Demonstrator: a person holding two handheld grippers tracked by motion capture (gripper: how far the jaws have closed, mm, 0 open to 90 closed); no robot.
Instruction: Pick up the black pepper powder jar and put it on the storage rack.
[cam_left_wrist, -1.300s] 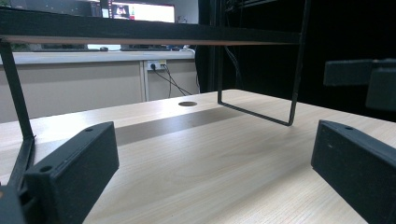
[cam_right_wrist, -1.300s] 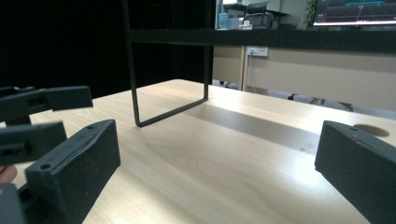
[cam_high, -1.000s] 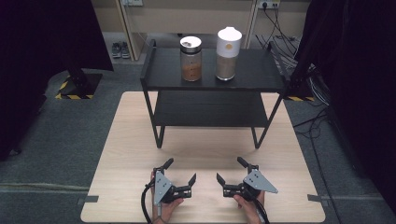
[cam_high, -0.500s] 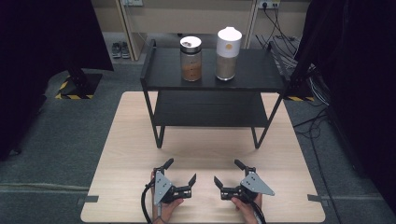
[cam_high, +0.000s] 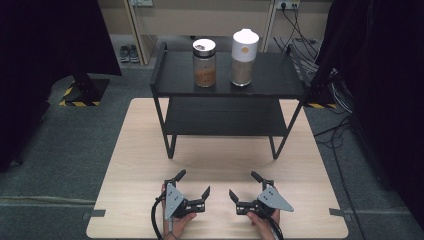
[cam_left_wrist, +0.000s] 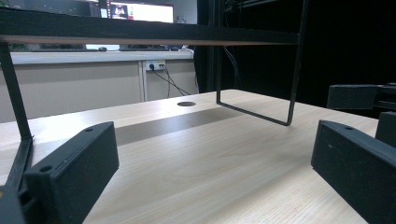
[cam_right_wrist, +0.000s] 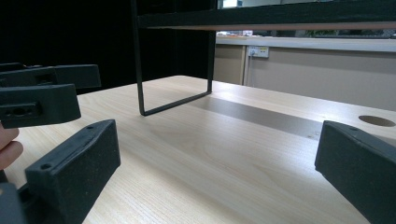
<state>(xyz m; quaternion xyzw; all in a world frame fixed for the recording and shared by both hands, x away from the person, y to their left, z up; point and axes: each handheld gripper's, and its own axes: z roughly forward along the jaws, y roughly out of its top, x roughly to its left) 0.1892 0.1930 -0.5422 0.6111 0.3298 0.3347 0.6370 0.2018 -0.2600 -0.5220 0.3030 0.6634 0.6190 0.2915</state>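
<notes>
Near the table's (cam_high: 130, 150) front edge both tools, left tool (cam_high: 191, 190) and right tool (cam_high: 246, 186), gape wide and empty; two jars (cam_high: 204, 63) stand straight ahead on the shelf (cam_high: 280, 75).

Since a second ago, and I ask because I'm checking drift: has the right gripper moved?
Yes, slightly. In the high view the right gripper has slid left along the table's near edge toward the left gripper, judged against the black shelf rack's legs.

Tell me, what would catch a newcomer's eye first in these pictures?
Probably the black two-tier metal rack at the far end of the pale wooden table, with a clear jar of brown powder and a white-topped canister side by side on top. Near the table's front edge, the left gripper and right gripper rest open and empty.
</notes>
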